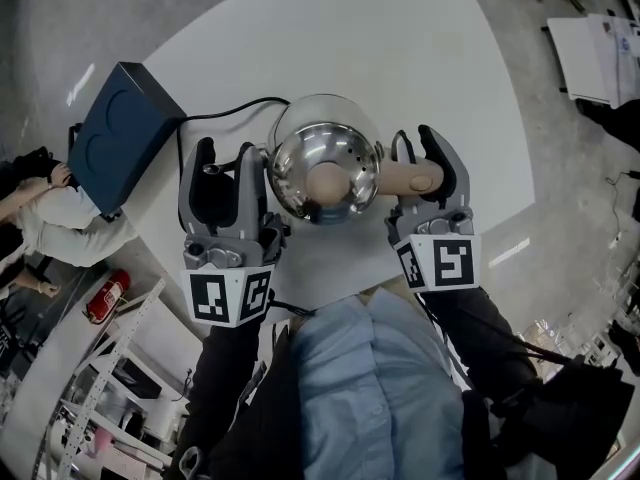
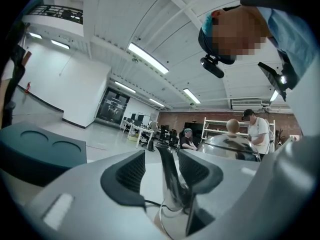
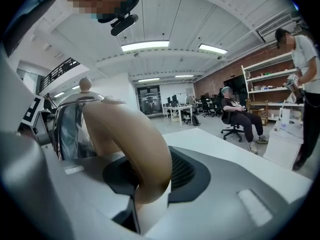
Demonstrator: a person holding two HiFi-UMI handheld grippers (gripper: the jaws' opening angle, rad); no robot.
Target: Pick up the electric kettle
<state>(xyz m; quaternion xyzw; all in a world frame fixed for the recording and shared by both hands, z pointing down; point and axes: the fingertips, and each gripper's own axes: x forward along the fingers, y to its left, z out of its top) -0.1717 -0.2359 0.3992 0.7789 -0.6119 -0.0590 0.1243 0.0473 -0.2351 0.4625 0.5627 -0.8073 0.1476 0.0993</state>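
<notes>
**Hidden or unclear**
- The underside and base of the electric kettle (image 1: 325,168) are covered by its own steel body in the head view. Whether it rests on the table (image 1: 400,48) or hangs clear of it cannot be told.
- The spout (image 2: 169,176) shows plainly only in the left gripper view, as a dark, shiny taper. From above it is lost against the kettle's left flank.
- The lower end of the handle (image 3: 132,149) drops out of sight between the right jaws.
- The black cord (image 1: 225,111) runs from behind the kettle toward the dark blue box (image 1: 120,133). Its far end is not traceable.

**Kettle and grippers**
- The kettle sits at the near edge of the white table, directly between the two grippers. Its domed lid is up, with a tan knob (image 1: 325,181) at the centre.
- The left hand-held gripper (image 1: 226,155) is on the kettle's left side with its jaws apart. The spout stands between them, close against the right-hand pad, with a clear gap to the other.
- The right hand-held gripper (image 1: 417,148) is on the kettle's right side. Its jaws are clamped on the tan handle, which fills the space between the pads.
- The box lies well to the left of the kettle, on the table's edge.
</notes>
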